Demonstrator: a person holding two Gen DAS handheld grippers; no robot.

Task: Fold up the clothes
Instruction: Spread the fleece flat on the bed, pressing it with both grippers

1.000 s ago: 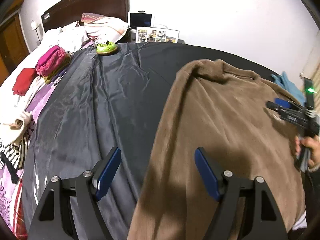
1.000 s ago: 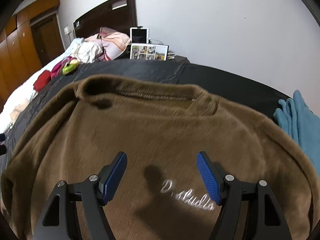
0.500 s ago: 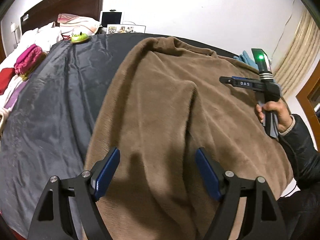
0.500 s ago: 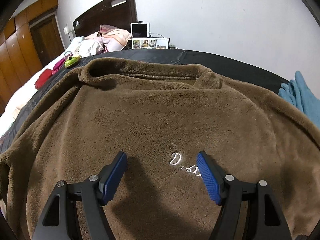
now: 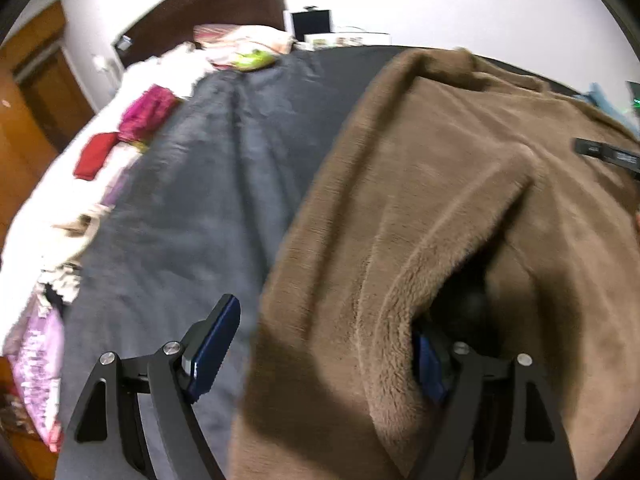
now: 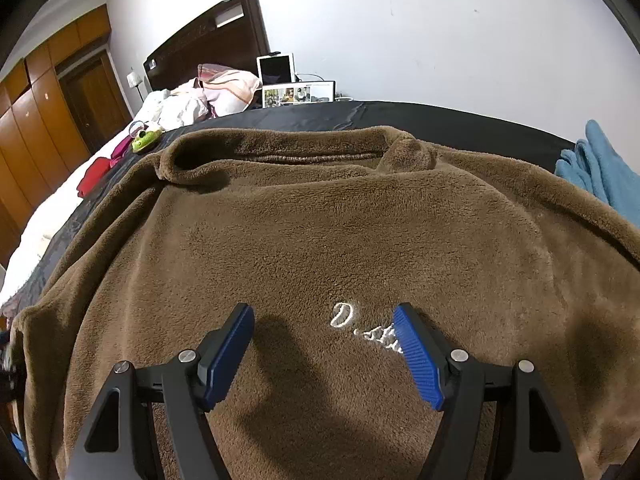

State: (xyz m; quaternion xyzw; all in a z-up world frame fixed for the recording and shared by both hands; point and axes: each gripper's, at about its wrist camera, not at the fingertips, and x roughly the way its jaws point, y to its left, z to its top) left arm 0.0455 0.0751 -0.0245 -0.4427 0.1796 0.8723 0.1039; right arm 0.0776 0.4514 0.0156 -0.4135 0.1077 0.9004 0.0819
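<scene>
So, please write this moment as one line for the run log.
task: fold clothes | left tongs: open, astride a sweater fold | right tongs: open, above sweater chest | sweater: flat on dark sheet, unfolded

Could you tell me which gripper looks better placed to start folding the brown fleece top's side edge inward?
Left. The left gripper straddles a raised fold at the brown fleece top's edge; the right gripper hovers open above the flat middle.

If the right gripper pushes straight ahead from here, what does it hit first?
Most likely the brown fleece top, near its white embroidered lettering. The right gripper points down at it, jaws open and empty.
</scene>
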